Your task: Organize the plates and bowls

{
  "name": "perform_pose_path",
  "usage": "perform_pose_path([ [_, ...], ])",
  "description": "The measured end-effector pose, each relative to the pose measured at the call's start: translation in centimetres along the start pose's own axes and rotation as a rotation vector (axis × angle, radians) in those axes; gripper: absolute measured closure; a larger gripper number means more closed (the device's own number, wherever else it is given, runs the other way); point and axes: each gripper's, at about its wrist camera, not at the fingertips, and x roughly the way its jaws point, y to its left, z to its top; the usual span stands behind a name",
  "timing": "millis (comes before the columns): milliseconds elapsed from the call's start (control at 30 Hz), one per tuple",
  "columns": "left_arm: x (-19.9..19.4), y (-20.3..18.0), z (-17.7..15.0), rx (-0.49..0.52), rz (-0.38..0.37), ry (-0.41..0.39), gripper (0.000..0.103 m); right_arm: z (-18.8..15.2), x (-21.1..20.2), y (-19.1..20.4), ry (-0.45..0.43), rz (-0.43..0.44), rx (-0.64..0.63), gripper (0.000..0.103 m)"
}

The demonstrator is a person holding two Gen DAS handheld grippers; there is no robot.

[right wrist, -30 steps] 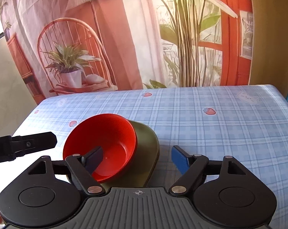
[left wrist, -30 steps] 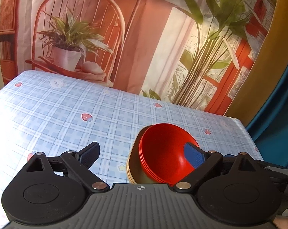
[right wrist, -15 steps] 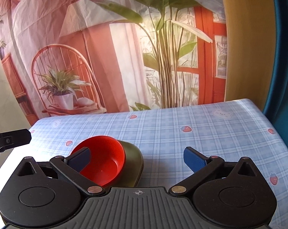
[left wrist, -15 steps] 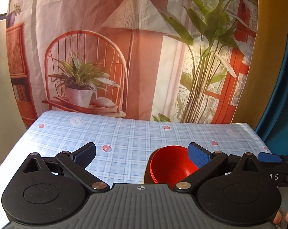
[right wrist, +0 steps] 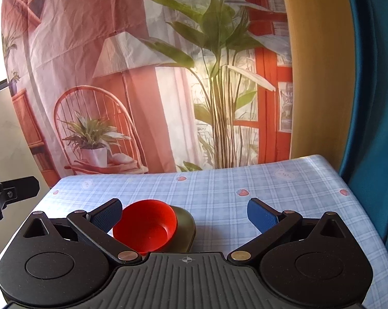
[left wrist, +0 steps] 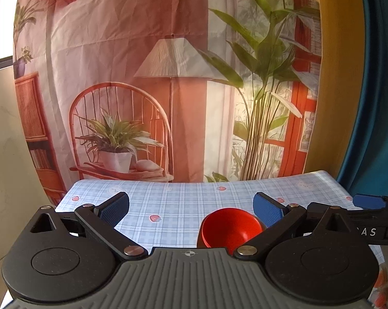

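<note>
Both hand-held grippers, left & right, gape wide, empty (red bowls nested on olive plate).

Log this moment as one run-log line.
left gripper: open, empty | right gripper: open, empty | red bowl: on olive plate | table: both rest there

Red bowls nest on an olive plate atop the checked tablecloth.
</note>
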Motion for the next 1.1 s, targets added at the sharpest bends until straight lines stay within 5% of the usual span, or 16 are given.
perform_pose_path([
  [633,-10.4,1.9,0.2,-0.015,0.041,-0.106,0.000,1.0,-11.9,3.6,-0.130,-0.055,-0.075,0.000],
  [1100,-13.4,2.6,-0.6,0.004,0.088,-0.132,0.000,0.5,-15.2,5.4,-0.152,-0.046,-0.096,0.000],
])
